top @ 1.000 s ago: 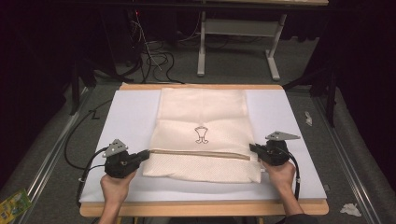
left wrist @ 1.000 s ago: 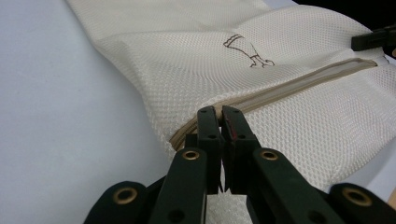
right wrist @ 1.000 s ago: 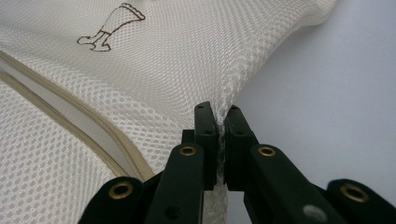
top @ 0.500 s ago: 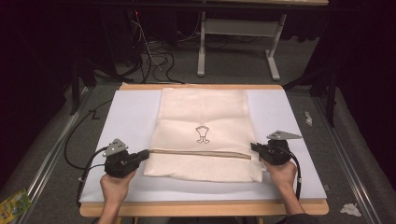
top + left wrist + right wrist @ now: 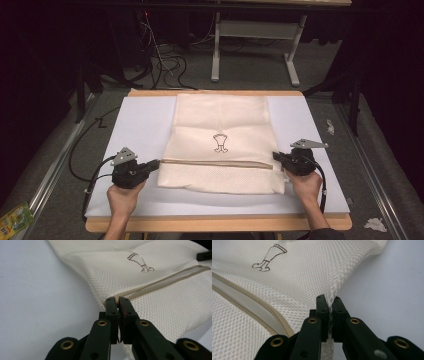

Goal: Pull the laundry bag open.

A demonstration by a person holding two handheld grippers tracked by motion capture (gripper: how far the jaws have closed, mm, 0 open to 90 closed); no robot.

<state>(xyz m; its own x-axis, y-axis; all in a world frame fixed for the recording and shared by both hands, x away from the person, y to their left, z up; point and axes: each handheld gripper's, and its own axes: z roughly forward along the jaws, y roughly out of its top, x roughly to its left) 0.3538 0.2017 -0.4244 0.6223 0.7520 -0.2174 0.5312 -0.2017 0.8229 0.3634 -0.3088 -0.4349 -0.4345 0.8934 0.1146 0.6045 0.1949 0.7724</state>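
A cream mesh bag [image 5: 220,135] with a small dark drawing [image 5: 220,142] and a tan zip band [image 5: 215,163] lies flat on the white board [image 5: 140,120]. My left gripper [image 5: 156,164] is shut on the bag's left edge at the end of the zip band [image 5: 160,282]; its jaws pinch the mesh [image 5: 117,301]. At the bag's right edge my right gripper [image 5: 276,156] is shut on the mesh [image 5: 329,302], beside the zip's other end [image 5: 249,307]. A hand holds each gripper near the board's front.
The board rests on a wooden table [image 5: 215,224]. A metal table frame [image 5: 255,45] and loose cables [image 5: 165,65] are on the floor behind. Crumpled paper bits [image 5: 375,224] lie on the floor at right, a green packet [image 5: 12,220] at left.
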